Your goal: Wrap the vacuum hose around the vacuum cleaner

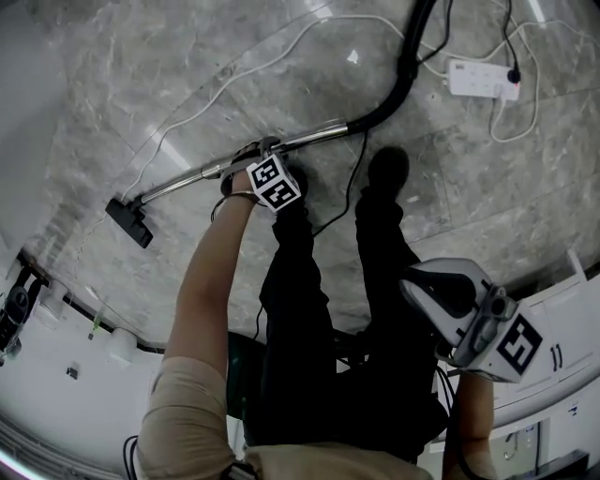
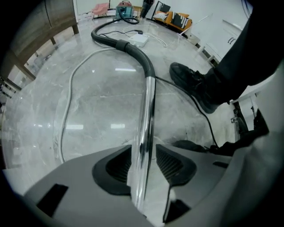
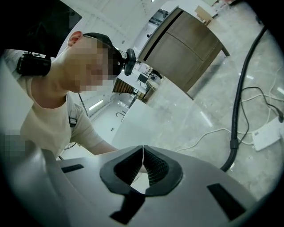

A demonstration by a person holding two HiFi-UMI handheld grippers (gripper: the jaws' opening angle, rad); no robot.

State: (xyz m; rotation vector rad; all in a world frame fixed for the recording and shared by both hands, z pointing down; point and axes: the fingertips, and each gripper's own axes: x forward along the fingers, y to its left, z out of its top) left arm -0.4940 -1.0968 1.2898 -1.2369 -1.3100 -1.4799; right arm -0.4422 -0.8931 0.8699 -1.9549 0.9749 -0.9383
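Note:
The vacuum's chrome wand lies on the marble floor, with the black floor nozzle at its left end. At its right end the black hose curves away. In the left gripper view the hose runs back to the teal vacuum cleaner far off. My left gripper points down over the wand. Its jaws stand open, with the wand running between the pads. My right gripper hangs at the right, well above the floor. It is shut and empty.
A white power strip with white and black cables lies beside the hose. A thin black cord runs past the person's black shoe, next to the wand. A wooden cabinet stands at the floor's edge. White furniture is at the right.

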